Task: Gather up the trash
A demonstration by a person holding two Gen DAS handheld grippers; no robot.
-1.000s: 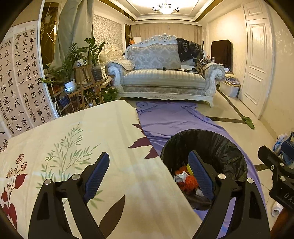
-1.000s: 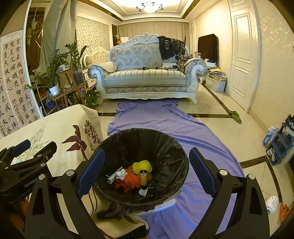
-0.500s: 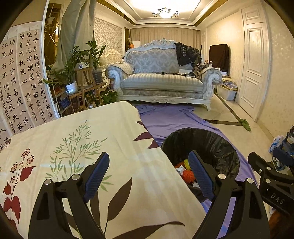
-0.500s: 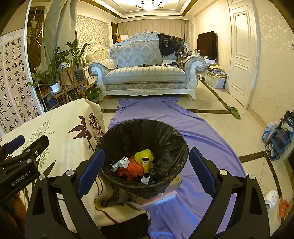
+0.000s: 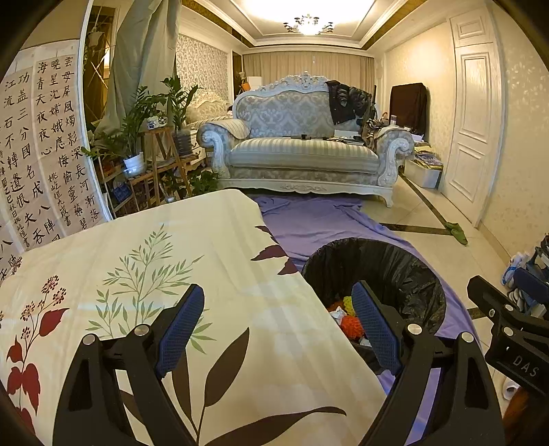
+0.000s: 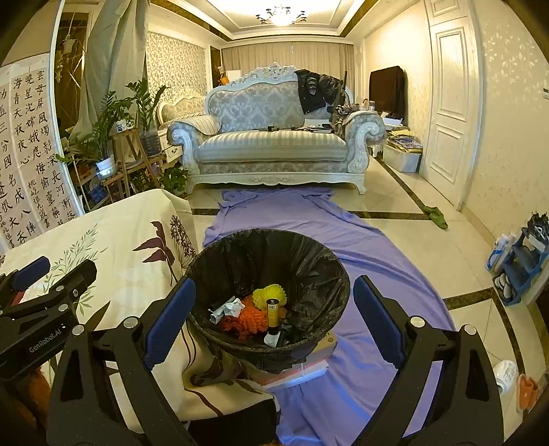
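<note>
Both the left hand-held gripper (image 5: 278,317) and the right hand-held gripper (image 6: 272,315) are released and carry nothing. Below them, the trash bin (image 6: 308,255) beside the tabletop (image 5: 137,247) holds crumpled paper (image 6: 228,307), orange scraps and a tube. No trash shows on the cloth, so collecting seems nearly finished, though parts are hidden.

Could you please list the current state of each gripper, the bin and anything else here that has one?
Left gripper: open, holding nothing, over the floral tablecloth.
Right gripper: open, holding nothing, above the bin.
Round bin with black plastic liner: uncovered, partly filled.
Small brown bottle: upright inside the bin.
Crumpled white paper: lying in the bin.
White panelled door: shut.
Ceiling chandelier: lit.
</note>
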